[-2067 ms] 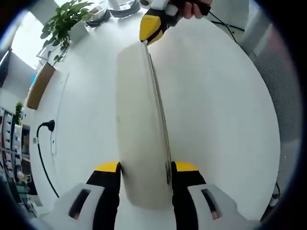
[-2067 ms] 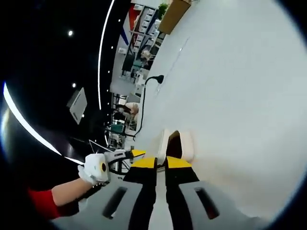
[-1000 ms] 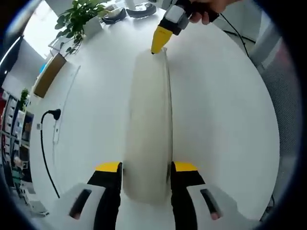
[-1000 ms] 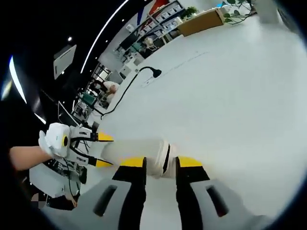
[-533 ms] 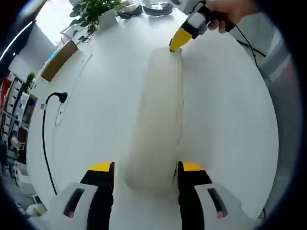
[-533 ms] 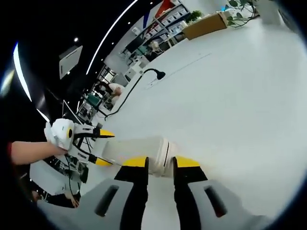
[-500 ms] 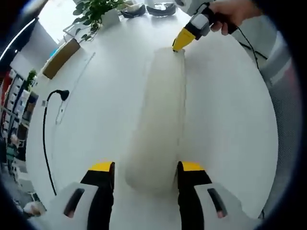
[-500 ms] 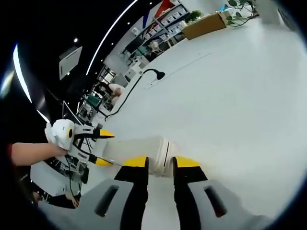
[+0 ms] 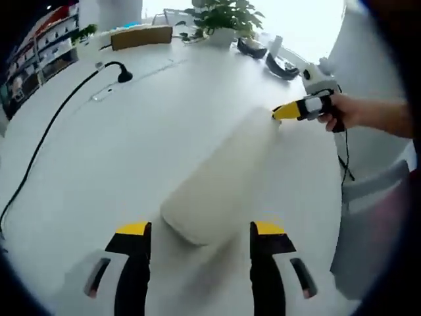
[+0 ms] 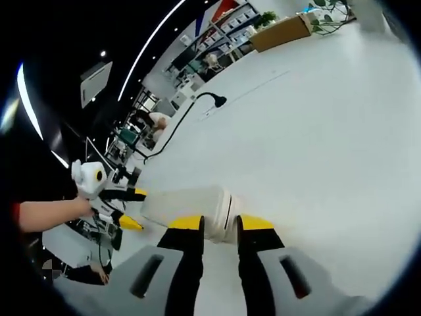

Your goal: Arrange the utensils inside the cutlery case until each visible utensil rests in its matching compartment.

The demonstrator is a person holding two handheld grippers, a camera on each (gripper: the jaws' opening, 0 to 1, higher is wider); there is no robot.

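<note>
Left gripper view: my left gripper (image 9: 197,238) stands wide, free of the cutlery case (image 9: 220,178) at frame centre on the white table (image 9: 99,164). Smooth, rigid, probably light; I'd grip its ends. Right gripper view: right gripper (image 10: 220,224) pinches the case's end, bottom centre; open room above.
</note>
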